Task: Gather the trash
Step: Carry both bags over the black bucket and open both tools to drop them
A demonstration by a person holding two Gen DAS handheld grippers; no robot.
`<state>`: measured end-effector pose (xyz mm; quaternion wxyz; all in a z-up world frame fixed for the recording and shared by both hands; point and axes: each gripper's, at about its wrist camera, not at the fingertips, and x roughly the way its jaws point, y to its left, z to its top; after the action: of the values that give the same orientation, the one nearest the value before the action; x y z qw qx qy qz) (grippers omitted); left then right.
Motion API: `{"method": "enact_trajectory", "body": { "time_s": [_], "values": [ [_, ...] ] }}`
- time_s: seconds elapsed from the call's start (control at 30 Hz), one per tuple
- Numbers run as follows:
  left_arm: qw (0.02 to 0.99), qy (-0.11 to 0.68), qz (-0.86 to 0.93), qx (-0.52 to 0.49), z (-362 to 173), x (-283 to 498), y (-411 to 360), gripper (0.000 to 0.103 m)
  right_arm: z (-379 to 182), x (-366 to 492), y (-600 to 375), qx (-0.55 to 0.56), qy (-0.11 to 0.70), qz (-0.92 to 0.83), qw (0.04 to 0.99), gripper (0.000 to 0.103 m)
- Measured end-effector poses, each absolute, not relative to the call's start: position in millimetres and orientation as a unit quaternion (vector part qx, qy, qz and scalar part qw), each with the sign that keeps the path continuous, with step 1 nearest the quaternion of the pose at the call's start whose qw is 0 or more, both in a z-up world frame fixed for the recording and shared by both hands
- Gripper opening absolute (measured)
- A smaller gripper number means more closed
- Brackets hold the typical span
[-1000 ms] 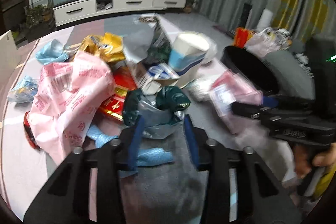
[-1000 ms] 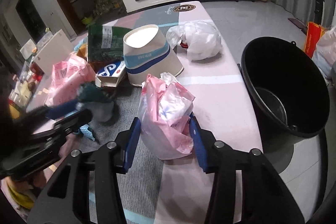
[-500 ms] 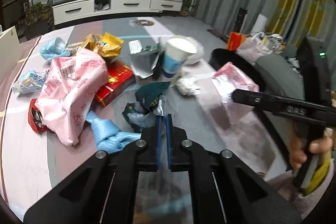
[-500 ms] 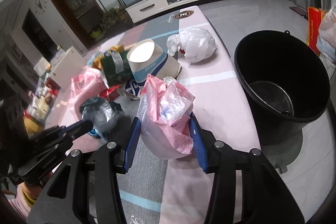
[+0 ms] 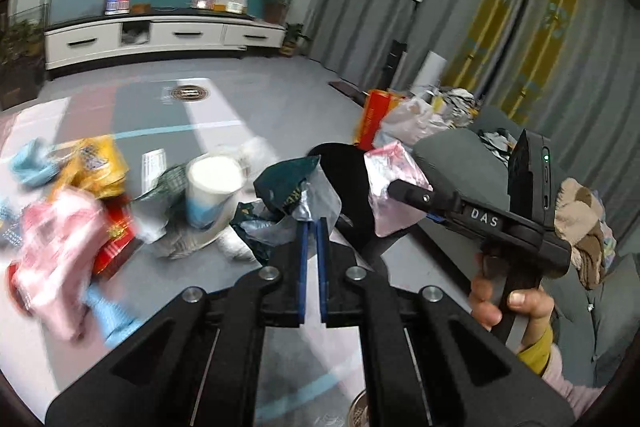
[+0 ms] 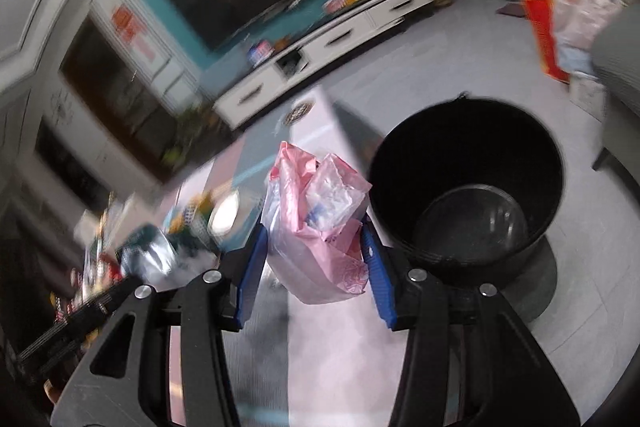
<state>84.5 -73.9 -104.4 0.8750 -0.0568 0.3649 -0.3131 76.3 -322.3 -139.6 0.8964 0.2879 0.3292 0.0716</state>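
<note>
Above the littered counter [image 5: 224,115], my left jaws [image 5: 311,227] pinch a green wrapper [image 5: 290,183]; my right jaws [image 6: 316,247] clamp a pink bag [image 6: 316,227] beside the bin [image 6: 464,187].

The left gripper [image 5: 312,227] pinches a dark green and silver foil wrapper [image 5: 290,193] between its nearly closed blue fingers [image 5: 303,247], holding it up off the table [image 5: 248,107]. Behind the wrapper a white and blue paper cup [image 5: 212,191] stands among blurred litter: a yellow snack bag [image 5: 96,163] beyond the cup to its left, a pink plastic bag [image 5: 56,247] and a red packet [image 5: 114,247] nearer on that side. To the right of the wrapper, the right gripper [image 5: 394,187] carries a pink bag [image 5: 394,187], clamped in front of a black bucket [image 5: 344,163]. A bare hand [image 5: 508,307] grasps that gripper's handle.
</note>
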Motion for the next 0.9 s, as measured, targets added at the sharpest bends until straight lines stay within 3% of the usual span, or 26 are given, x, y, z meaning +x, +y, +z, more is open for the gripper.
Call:
{"method": "enact_trajectory", "body": {
  "time_s": [0.3,0.5,0.53,0.6,0.83,0.9],
  "values": [
    [0.834,0.41,-0.366,-0.047,-122,149,-191,0.006,-163,107,-380,0.35,0.348,-0.036,0.869,0.049],
    [0.832,0.426,-0.354,-0.029,-154,176,-234,0.007,-189,111,-402,0.388,0.363,-0.076,0.844,0.058],
    [0.83,0.429,-0.356,-0.031,-158,178,-238,0.01,-194,111,-404,0.388,0.369,-0.087,0.84,0.059],
    [0.829,0.431,-0.355,-0.033,-163,181,-242,0.045,-197,113,-408,0.39,0.372,-0.095,0.837,0.063],
    [0.845,0.403,-0.35,-0.016,-157,163,-226,0.055,-198,111,-414,0.395,0.369,-0.108,0.834,0.068],
    [0.851,0.396,-0.345,-0.009,-152,153,-216,0.067,-195,110,-410,0.392,0.369,-0.099,0.837,0.068]
  ]
}}
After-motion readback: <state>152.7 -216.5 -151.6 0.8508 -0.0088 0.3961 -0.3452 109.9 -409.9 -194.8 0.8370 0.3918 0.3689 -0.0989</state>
